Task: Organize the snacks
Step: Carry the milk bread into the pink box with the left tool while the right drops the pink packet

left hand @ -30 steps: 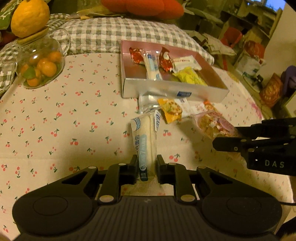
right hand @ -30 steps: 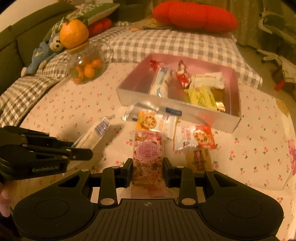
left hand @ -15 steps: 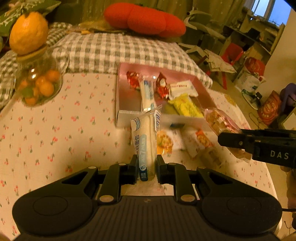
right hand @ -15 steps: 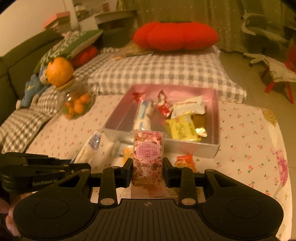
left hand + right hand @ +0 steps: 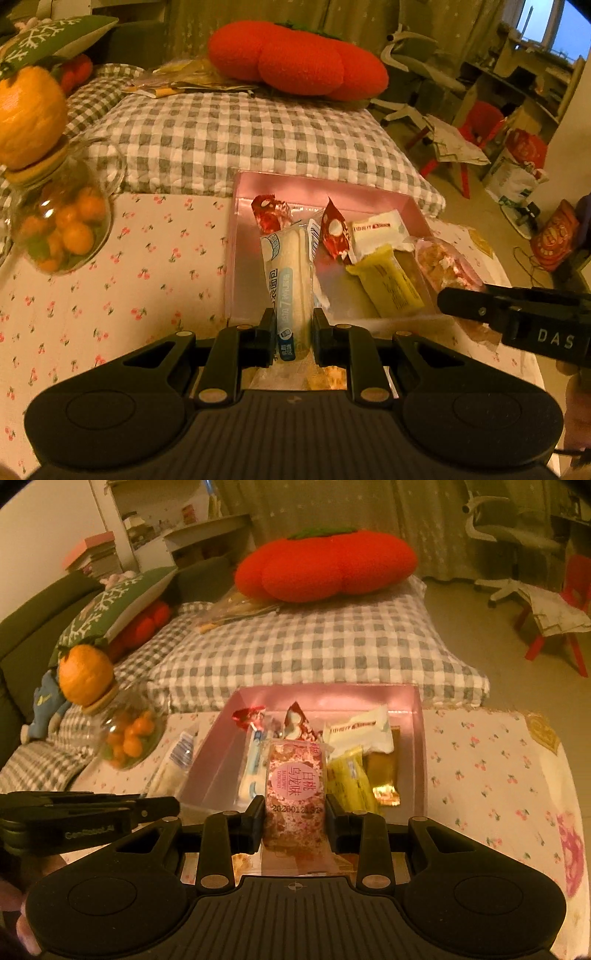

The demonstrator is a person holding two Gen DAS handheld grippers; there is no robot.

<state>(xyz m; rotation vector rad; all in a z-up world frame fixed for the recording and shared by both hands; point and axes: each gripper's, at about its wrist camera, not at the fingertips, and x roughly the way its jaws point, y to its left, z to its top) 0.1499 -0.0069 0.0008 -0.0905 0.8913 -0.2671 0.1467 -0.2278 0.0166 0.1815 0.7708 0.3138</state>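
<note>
My left gripper is shut on a long white bread packet and holds it over the near edge of the pink box. My right gripper is shut on a pink snack bar packet, also held over the box's near edge. The box holds two red candies, a white packet, a yellow packet and a white tube packet. The right gripper with its packet shows at the right of the left wrist view.
A glass jar of small oranges with an orange-shaped lid stands at the table's left. A grey checked cushion and a red pumpkin pillow lie behind the box. The cherry-print tablecloth covers the table.
Both grippers have lifted their packets off the table and moved forward to above the pink box. The snacks in front of the box have dropped out of view.
</note>
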